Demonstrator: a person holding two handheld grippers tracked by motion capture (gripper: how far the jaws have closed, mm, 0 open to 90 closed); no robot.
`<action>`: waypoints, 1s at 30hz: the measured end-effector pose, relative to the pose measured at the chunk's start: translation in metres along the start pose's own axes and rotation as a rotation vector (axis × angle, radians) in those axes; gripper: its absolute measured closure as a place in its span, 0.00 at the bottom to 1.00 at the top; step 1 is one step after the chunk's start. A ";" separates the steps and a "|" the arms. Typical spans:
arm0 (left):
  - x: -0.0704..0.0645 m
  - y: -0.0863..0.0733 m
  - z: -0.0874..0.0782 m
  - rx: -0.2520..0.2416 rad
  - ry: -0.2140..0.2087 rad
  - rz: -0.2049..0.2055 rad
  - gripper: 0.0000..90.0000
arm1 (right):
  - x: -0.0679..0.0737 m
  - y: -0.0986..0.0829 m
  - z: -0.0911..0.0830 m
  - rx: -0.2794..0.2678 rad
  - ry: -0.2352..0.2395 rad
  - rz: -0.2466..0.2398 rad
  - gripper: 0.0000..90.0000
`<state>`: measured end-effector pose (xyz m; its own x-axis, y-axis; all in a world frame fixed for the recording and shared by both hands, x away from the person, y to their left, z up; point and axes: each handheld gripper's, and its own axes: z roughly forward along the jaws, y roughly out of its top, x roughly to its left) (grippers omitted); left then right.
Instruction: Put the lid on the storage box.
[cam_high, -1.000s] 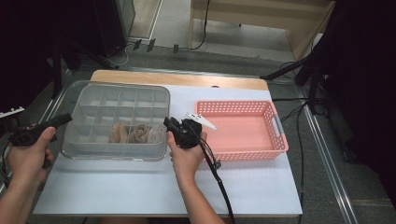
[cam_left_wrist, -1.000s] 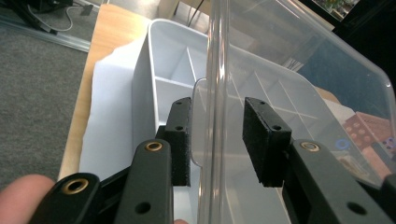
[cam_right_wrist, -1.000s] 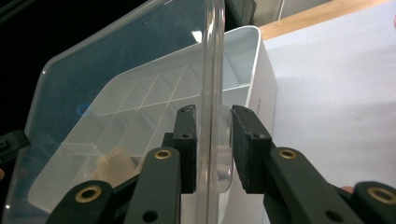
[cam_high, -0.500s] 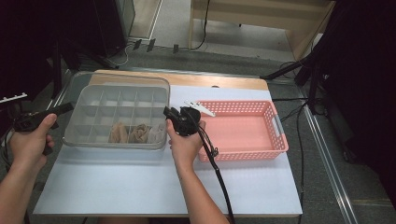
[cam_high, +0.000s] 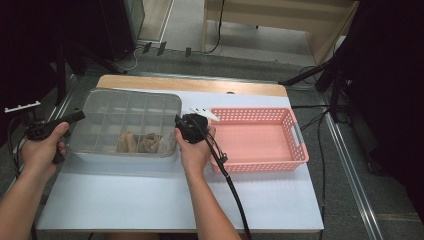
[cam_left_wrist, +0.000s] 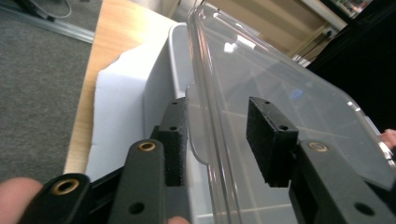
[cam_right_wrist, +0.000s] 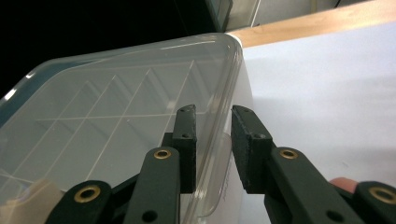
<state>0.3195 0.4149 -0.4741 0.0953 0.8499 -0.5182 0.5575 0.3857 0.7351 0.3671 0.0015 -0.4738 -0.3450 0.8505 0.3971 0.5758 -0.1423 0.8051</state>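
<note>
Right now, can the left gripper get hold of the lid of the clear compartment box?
Probably yes: the left gripper already straddles the lid's rim with open jaws, and nothing lies between.

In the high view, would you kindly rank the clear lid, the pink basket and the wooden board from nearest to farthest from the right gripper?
1. Clear lid: between the right gripper's jaws.
2. Pink basket: just right.
3. Wooden board: table's far edge.

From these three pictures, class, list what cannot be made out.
- Items in the clear box: high view, blurred by its lid.
- Left hand-held gripper contact with the lid rim: left gripper view, unclear.
- Right hand-held gripper grip: right gripper view, gap remains, contact unclear.
- Pink basket contents: too small.
</note>
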 end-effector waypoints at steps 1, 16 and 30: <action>0.001 -0.001 0.001 0.008 0.010 0.006 0.65 | 0.000 0.000 0.001 0.003 0.003 0.000 0.81; 0.006 -0.011 -0.009 0.037 -0.003 0.012 0.68 | 0.009 -0.015 -0.013 0.014 -0.030 0.055 0.69; 0.007 -0.011 -0.009 0.013 -0.011 -0.101 0.76 | 0.001 -0.013 -0.013 -0.020 -0.009 0.118 0.81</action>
<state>0.3067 0.4202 -0.4817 0.0464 0.8029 -0.5943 0.5754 0.4649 0.6729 0.3496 -0.0024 -0.4783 -0.2691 0.8318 0.4855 0.5973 -0.2513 0.7616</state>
